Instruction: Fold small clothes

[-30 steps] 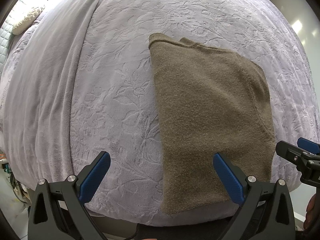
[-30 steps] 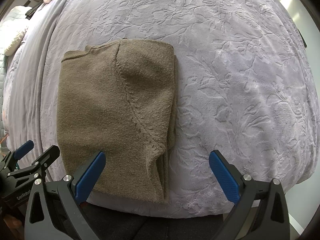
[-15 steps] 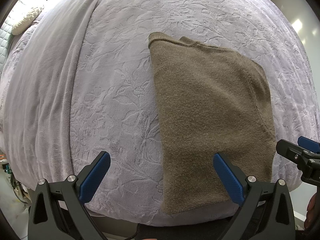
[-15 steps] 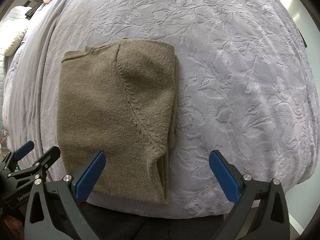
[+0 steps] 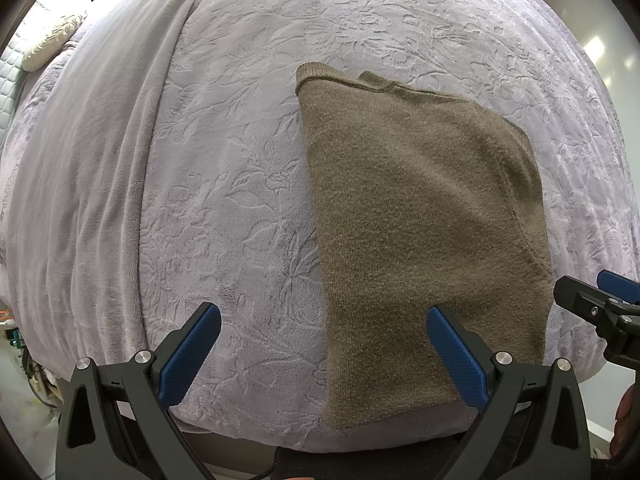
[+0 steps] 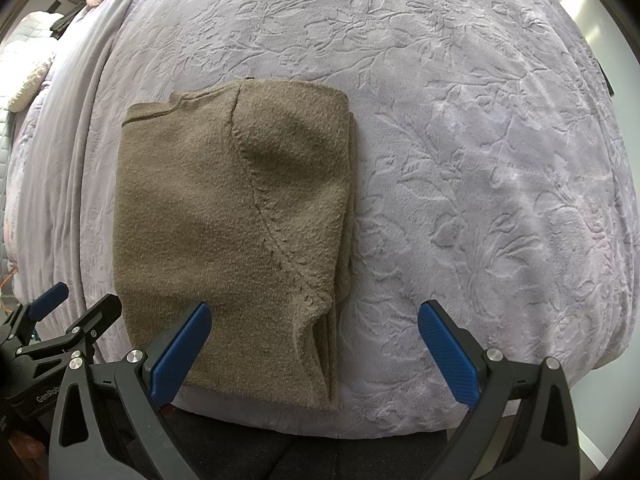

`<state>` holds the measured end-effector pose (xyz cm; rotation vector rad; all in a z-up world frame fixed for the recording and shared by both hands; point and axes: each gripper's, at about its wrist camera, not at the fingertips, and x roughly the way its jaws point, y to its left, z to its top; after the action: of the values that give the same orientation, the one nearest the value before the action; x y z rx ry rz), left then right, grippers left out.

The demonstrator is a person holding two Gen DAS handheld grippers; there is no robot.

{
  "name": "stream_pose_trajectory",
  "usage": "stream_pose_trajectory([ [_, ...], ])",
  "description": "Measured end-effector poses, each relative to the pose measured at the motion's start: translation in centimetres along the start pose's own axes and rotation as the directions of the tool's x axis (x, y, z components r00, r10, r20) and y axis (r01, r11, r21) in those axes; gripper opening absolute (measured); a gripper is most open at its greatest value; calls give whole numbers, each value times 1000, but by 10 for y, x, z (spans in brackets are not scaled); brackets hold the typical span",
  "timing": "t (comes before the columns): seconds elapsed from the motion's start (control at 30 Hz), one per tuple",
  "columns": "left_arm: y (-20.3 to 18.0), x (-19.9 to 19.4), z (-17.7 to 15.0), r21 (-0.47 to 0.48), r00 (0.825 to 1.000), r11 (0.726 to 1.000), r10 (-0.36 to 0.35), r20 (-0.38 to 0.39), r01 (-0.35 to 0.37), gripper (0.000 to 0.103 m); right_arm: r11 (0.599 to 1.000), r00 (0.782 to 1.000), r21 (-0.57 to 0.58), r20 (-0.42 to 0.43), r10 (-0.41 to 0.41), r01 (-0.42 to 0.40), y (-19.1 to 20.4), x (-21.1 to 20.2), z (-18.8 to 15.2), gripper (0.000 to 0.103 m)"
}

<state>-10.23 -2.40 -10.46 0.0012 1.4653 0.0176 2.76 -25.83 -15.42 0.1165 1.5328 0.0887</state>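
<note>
An olive-brown knitted sweater (image 5: 420, 216) lies folded into a long rectangle on the lilac embossed bedspread (image 5: 240, 160), its near end at the bed's front edge. My left gripper (image 5: 324, 352) hovers open over that near end, its right pad above the sweater and its left pad over bare blanket. In the right wrist view the same sweater (image 6: 224, 220) shows stacked layers along its right side. My right gripper (image 6: 314, 354) is open too, straddling the sweater's near right corner. Neither gripper holds anything.
A smooth lilac throw (image 5: 92, 160) drapes over the left part of the bed. Pillows (image 5: 52, 36) lie at the far left. The bedspread (image 6: 480, 180) stretches bare to the right of the sweater. Each gripper shows at the edge of the other's view.
</note>
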Motion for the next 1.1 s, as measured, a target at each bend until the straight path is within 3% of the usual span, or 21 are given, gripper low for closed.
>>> stream_pose_trajectory([
  [1.1,0,5,0,19,1000,1000,23,-15,-22,103,1000,1000,-18,-6,-2,2,7,3,1,103],
])
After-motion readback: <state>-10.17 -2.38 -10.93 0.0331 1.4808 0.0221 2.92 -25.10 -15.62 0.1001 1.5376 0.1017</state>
